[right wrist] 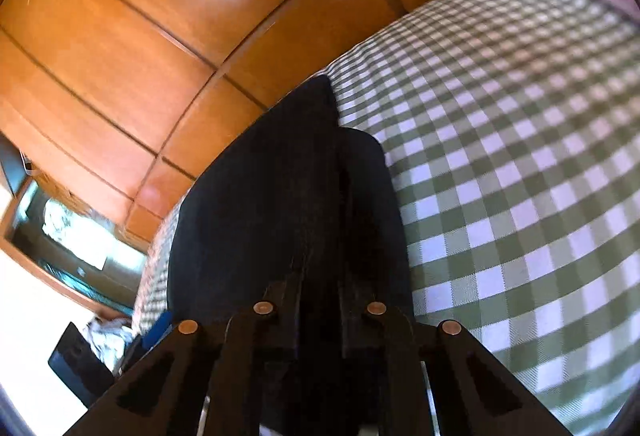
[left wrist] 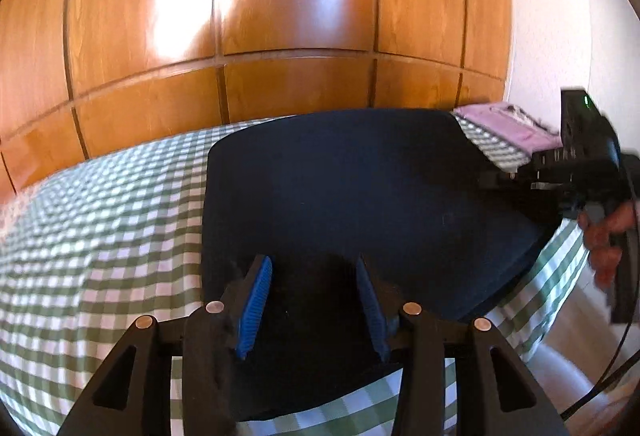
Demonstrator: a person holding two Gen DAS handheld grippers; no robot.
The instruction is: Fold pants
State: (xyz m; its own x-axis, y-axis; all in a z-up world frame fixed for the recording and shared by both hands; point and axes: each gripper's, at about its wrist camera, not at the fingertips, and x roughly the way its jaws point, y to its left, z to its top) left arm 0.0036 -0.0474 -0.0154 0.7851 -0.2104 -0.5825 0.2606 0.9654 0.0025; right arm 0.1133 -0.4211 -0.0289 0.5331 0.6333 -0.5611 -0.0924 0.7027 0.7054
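A wooden wardrobe (left wrist: 248, 35) with glossy panels stands behind the bed (left wrist: 80, 236), which is covered with a green and white checked sheet. The dark navy pants (left wrist: 340, 187) lie on this bed, folded to a broad flat shape, with the near edge close to the edge of the bed. At the far corner of the pants a folded lilac cloth (left wrist: 508, 127) lies on the bed. The left hand-held gripper (left wrist: 314, 310) is over the near part of the pants, its blue pads (left wrist: 254, 308) wide apart and holding nothing. The right hand-held gripper (right wrist: 320, 300) is at the right side of the pants, its fingers close together and pinching a fold of the dark cloth.
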